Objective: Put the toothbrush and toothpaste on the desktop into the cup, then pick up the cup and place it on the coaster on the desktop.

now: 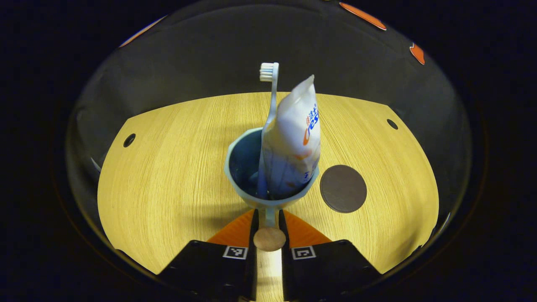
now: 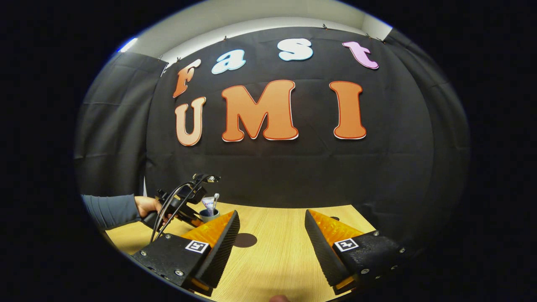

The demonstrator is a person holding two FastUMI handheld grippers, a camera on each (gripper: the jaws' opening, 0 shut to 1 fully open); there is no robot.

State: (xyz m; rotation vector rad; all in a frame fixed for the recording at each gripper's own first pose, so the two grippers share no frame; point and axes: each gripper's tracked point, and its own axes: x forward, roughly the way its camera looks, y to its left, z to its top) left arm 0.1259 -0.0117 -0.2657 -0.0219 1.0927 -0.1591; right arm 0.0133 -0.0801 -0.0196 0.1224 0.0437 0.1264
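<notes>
In the left gripper view a pale blue cup [image 1: 251,167] sits at the middle of the wooden desktop [image 1: 168,167]. A white toothbrush [image 1: 270,96] and a white toothpaste tube [image 1: 293,138] stand upright inside it. My left gripper [image 1: 267,214] is shut on the cup's handle [image 1: 269,238], which ends in a round wooden knob. The dark round coaster [image 1: 343,188] lies just right of the cup. In the right gripper view my right gripper [image 2: 272,230] hangs open over the desktop with nothing between its fingers. Farther off there stands the cup [image 2: 208,215], beside the coaster [image 2: 245,240].
A hand [image 2: 147,206] and grey sleeve [image 2: 111,209] hold the left gripper [image 2: 194,217] at the left of the right gripper view. Small dark holes [image 1: 129,140] [image 1: 392,124] mark the desktop's far corners. The black cloth wall closes off the far edge.
</notes>
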